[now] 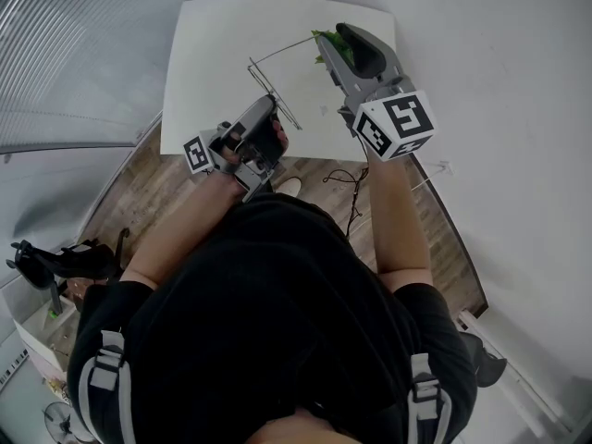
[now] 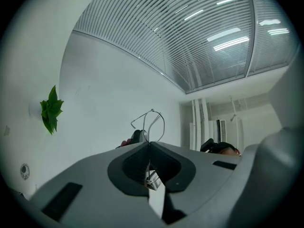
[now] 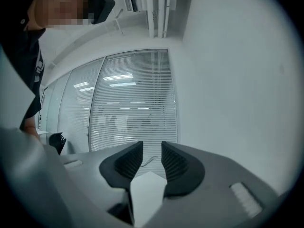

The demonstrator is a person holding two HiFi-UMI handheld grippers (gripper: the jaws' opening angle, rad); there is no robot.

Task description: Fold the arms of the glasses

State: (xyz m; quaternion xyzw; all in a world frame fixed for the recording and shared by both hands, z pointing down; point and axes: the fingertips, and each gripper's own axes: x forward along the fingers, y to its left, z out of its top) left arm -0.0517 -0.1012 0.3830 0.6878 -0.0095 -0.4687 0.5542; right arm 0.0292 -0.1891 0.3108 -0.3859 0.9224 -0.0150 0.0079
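Left gripper [image 2: 149,144] clamped on thin wire glasses [image 1: 282,48], held over table [image 1: 213,44]. Right gripper [image 3: 152,152] jaws wide apart, gripping nothing.

1 white table [image 1: 231,54] with a smooth, pale top and rounded corners stands on a floor [image 1: 157,188] of brown wood planks, its far side close to a light wall. Near the table's far right corner shows 1 bunch of green leaves [image 1: 329,43], partly hidden; whether it rests on the top cannot be told. A thin dark cable [image 1: 350,181] lies on the floor just beside the table's near edge.
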